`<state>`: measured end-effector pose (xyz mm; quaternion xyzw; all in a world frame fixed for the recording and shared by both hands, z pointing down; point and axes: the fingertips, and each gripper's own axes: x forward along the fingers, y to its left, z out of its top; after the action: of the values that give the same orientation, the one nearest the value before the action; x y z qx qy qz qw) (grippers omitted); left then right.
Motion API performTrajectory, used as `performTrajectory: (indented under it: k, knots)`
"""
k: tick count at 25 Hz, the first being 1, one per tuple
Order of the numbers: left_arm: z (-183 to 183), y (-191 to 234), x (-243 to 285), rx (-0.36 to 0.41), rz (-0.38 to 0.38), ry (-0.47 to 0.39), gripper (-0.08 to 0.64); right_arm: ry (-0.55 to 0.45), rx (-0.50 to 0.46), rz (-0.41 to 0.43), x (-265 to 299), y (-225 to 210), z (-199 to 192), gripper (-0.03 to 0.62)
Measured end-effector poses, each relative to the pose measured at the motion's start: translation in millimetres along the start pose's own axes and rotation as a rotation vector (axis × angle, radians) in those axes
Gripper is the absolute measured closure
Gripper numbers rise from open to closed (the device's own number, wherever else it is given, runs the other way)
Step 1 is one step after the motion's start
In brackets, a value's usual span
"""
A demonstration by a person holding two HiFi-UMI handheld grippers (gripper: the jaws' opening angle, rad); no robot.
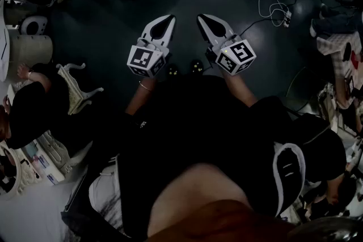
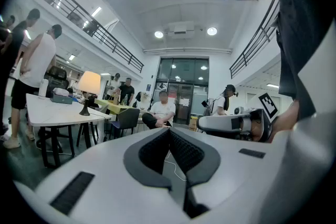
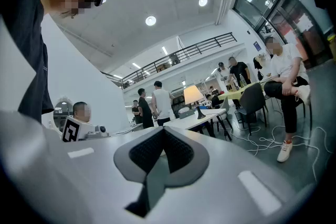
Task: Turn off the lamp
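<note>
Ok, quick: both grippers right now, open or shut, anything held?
Left gripper: shut, jaws together, nothing between them.
Right gripper: shut, jaws together, nothing held.

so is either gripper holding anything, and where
Nothing is held: the left gripper and right gripper are both shut and empty. The lamp stands far off on a table, untouched.

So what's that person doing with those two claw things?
A person holds the left gripper and the right gripper out level in front of them. Both are shut with nothing in them. The lamp glows on a white table across the room, well away from both grippers, so it is not switched off yet.
</note>
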<state>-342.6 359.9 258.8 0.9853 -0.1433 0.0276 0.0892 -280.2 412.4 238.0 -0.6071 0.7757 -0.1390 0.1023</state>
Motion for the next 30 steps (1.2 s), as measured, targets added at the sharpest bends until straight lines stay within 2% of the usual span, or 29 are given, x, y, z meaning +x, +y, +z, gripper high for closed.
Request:
performTrajectory:
  k: [5,11,22,30]
  knots:
    - [3.3,-5.5,3.3,-0.025,-0.012,0.003,0.552,-0.003,-0.007,-0.001,-1.8,-1.7,2.0,0.592]
    - [7.8,-14.7,14.9,-0.009,-0.019,-0.001,0.552,-0.009,-0.005,-0.004,-8.8,-14.0,6.9,0.592]
    - [9.7,-39.5,35.7,0.018,0.036,-0.006,0.552,-0.057,0.022,0.028,-42.8,-43.9,18.7,0.592]
    - [-1.7,-45.2,38.2,-0.005,0.069,0.006,0.552,-0.065,0.028,0.056,-50.3,-53.4,23.6,0.592]
